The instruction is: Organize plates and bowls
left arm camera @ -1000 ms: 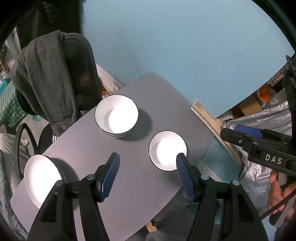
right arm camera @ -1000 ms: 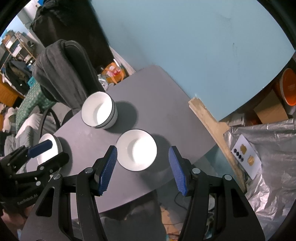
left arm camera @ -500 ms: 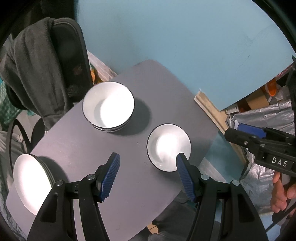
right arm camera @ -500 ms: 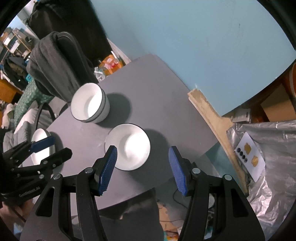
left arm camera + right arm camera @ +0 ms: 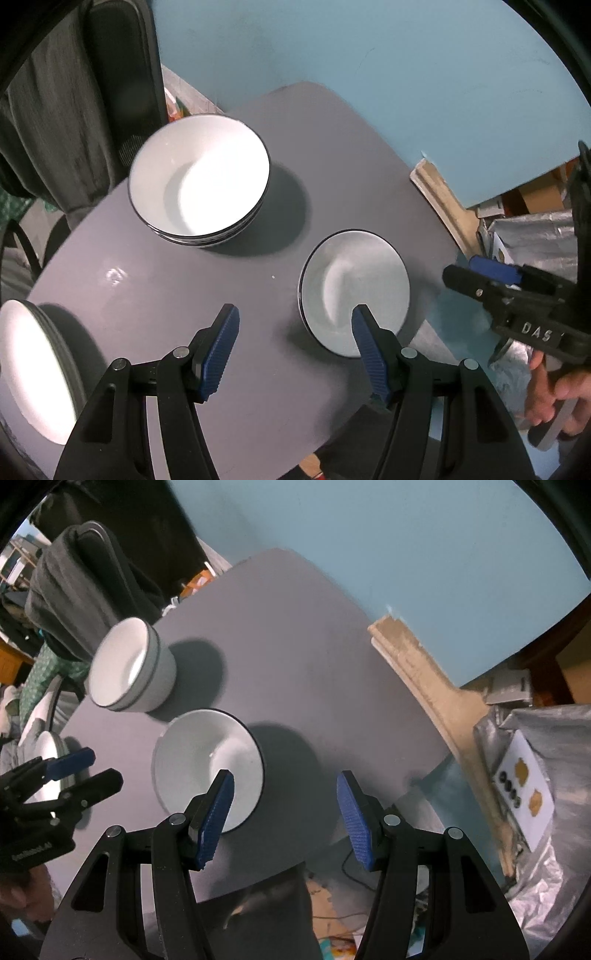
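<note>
both claws spread, empty: left claw [image 5: 295,332], right claw [image 5: 285,800], above small bowl [image 5: 208,766].

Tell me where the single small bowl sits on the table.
The small bowl sits near the grey table's right edge in the left wrist view, right of the stacked bowls.

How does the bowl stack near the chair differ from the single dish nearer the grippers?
The bowl stack is deep, with tall sides, and shows several nested rims; the single dish is shallow and sits alone. The stack stands farther back on the table, beside the chair; the dish lies near the table's front edge. Both are white with thin dark rims, upright and empty.
</note>
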### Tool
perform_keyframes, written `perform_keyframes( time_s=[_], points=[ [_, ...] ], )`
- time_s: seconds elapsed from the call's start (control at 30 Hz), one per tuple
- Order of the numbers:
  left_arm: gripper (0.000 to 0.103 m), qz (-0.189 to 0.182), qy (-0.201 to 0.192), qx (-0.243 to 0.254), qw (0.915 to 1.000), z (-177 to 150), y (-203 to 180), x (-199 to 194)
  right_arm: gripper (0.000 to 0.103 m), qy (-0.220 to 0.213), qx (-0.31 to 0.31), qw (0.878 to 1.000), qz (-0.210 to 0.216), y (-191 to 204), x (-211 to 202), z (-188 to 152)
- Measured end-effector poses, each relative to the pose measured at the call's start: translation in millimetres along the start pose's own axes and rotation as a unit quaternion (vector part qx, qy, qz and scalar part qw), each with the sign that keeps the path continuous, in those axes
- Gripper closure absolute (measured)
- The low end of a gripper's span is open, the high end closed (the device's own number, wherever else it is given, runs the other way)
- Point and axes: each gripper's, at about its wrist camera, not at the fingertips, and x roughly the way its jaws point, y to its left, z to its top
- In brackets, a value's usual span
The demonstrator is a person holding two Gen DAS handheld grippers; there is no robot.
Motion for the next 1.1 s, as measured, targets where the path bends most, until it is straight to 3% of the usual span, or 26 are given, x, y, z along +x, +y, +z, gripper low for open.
perform_keyframes(
  time_s=[0.4,1.1],
  points=[
    [0.038,0.003,0.024,-0.025,0.9994,-6,6,47,0.047,0.011,-0.016,1.0,0.022,-1,54,-2],
    [0.04,0.0,0.046,-0.044,0.998,-3,4,90,0.048,0.039,0.006,0.998,0.05,-12,86,-3]
  ],
)
